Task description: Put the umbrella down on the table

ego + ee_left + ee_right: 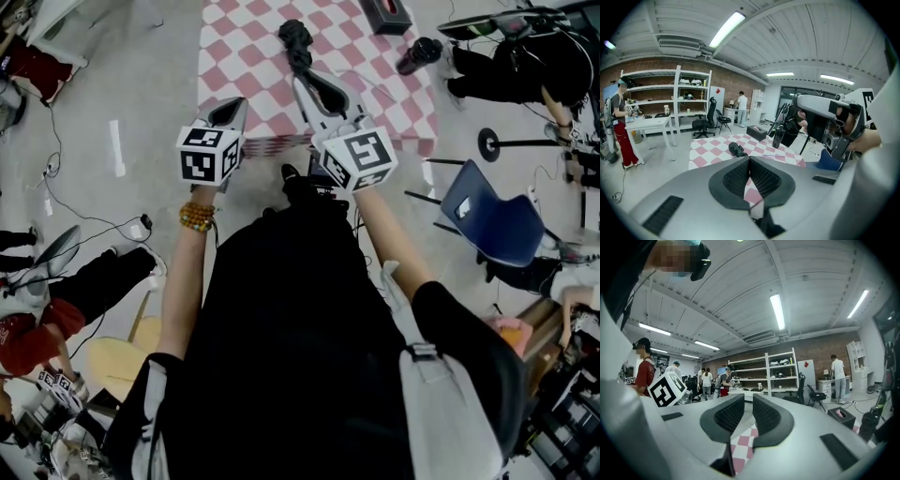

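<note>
The black folded umbrella [296,41] lies on the pink-and-white checked table [246,56], toward its far middle. The left gripper view shows the umbrella [737,150] on the cloth [707,151] beyond the jaws. My right gripper [317,90] hovers over the table's near part, its tips just short of the umbrella's near end; its jaws stand a narrow gap apart with nothing between them [748,398]. My left gripper [233,107] is at the table's near edge, to the left, shut and empty [749,160]. The right gripper view does not show the umbrella.
A black tissue box [386,14] and a dark bottle [419,54] stand at the table's far right. A blue chair [492,223] is at the right of the table. People sit and stand around, and cables trail on the floor at left.
</note>
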